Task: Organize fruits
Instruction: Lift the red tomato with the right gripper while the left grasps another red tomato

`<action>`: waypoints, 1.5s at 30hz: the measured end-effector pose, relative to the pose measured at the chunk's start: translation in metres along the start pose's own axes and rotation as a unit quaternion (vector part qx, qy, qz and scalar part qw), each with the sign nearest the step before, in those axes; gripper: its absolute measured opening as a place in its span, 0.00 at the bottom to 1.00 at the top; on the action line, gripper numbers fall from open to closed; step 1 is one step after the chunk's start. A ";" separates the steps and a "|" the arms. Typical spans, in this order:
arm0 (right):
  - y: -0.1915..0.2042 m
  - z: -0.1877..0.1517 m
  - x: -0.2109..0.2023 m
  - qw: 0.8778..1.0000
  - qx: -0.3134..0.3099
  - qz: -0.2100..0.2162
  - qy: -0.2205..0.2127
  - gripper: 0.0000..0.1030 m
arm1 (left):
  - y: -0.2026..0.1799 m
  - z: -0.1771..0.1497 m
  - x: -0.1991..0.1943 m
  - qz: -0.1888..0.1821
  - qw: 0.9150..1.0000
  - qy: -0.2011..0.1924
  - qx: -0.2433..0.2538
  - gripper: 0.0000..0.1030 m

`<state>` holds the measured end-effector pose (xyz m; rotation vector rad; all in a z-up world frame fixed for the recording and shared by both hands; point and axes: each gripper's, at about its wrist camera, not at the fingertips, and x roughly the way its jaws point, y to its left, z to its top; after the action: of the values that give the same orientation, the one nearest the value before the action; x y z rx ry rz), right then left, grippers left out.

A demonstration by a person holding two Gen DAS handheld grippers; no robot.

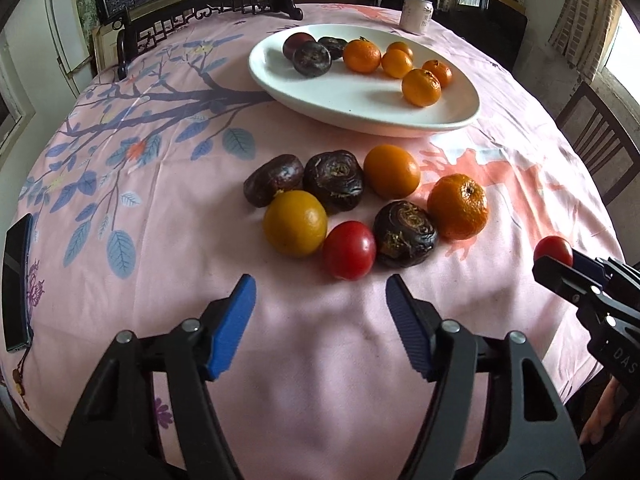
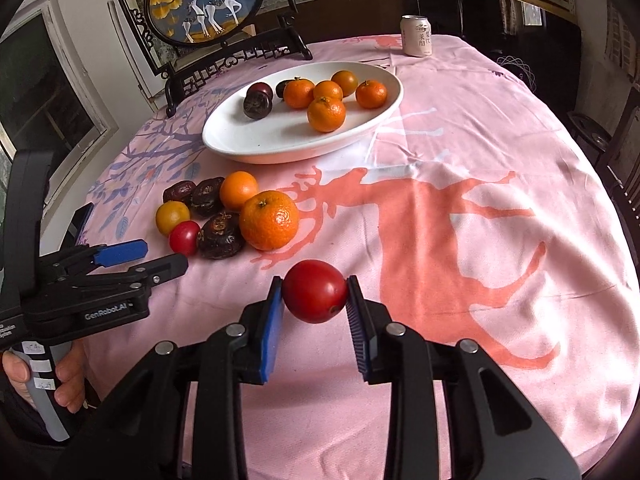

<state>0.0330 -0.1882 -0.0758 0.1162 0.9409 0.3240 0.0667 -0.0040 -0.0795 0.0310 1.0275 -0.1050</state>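
Observation:
A loose cluster of fruit lies on the pink tablecloth: a red tomato (image 1: 349,250), a yellow-orange fruit (image 1: 295,224), a mandarin (image 1: 458,206), another orange (image 1: 392,171) and three dark wrinkled fruits (image 1: 333,180). My left gripper (image 1: 319,285) stands open just in front of the tomato, with nothing between its blue pads. My right gripper (image 2: 314,279) is shut on a second red tomato (image 2: 315,291), held above the cloth to the right of the cluster. Behind the cluster, a white oval plate (image 1: 360,108) holds several mandarins and three dark fruits.
A drinks can (image 1: 416,14) stands at the table's far edge. A dark phone (image 1: 16,284) lies at the left edge. A framed deer panel on a black stand (image 2: 204,4) sits at the back left. Chairs (image 1: 600,136) ring the table. A hand (image 2: 68,380) holds the left gripper's handle.

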 end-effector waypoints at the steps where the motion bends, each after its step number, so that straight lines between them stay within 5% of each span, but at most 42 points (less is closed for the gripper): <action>1: -0.001 0.000 0.000 1.000 0.001 0.000 0.000 0.31 | -0.001 0.002 0.003 0.003 1.000 0.000 0.001 0.67; 10: -0.012 0.001 -0.005 1.000 0.016 0.001 -0.005 0.31 | -0.001 0.018 0.016 0.001 1.000 0.002 -0.006 0.53; 11: -0.012 0.001 -0.006 1.000 0.016 0.000 -0.006 0.31 | -0.001 0.016 0.015 -0.003 1.000 0.003 -0.007 0.48; 12: -0.012 0.002 -0.006 1.000 0.016 0.000 -0.006 0.31 | -0.002 0.015 0.013 -0.009 1.000 0.004 -0.006 0.23; 16: -0.005 0.003 -0.008 1.000 0.007 0.002 -0.008 0.31 | -0.002 0.009 -0.002 -0.017 1.000 -0.006 -0.005 0.22; 17: -0.003 0.004 -0.008 1.000 0.005 0.004 -0.008 0.31 | -0.002 0.009 -0.006 -0.016 1.000 -0.011 -0.005 0.14; 20: 0.004 0.004 -0.007 1.000 0.000 0.005 -0.006 0.31 | 0.000 0.008 -0.012 -0.013 1.000 -0.015 -0.003 0.15; 22: 0.009 0.004 -0.009 1.000 -0.005 0.009 -0.008 0.31 | 0.002 0.008 -0.007 -0.011 1.000 -0.006 -0.004 0.39; 23: 0.011 0.004 -0.010 1.000 -0.008 0.008 -0.010 0.31 | 0.003 0.007 -0.004 -0.012 1.000 -0.003 -0.006 0.58; 24: 0.012 0.004 -0.011 1.000 -0.009 0.008 -0.010 0.31 | 0.004 0.008 -0.002 -0.008 1.000 -0.005 -0.005 0.60; 32: 0.008 0.004 -0.011 1.000 -0.001 0.006 -0.009 0.31 | 0.012 0.029 0.010 0.001 1.000 -0.018 -0.009 0.59; 36: 0.007 0.005 -0.013 1.000 0.001 0.005 -0.011 0.31 | 0.009 0.033 0.012 -0.019 1.000 -0.011 -0.002 0.41; 45: 0.010 0.004 -0.015 1.000 -0.002 0.008 -0.013 0.31 | 0.002 0.030 0.021 -0.019 1.000 -0.009 0.008 0.31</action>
<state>0.0260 -0.1830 -0.0593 0.1229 0.9143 0.3382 0.1027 -0.0060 -0.0820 0.0261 1.0084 -0.1475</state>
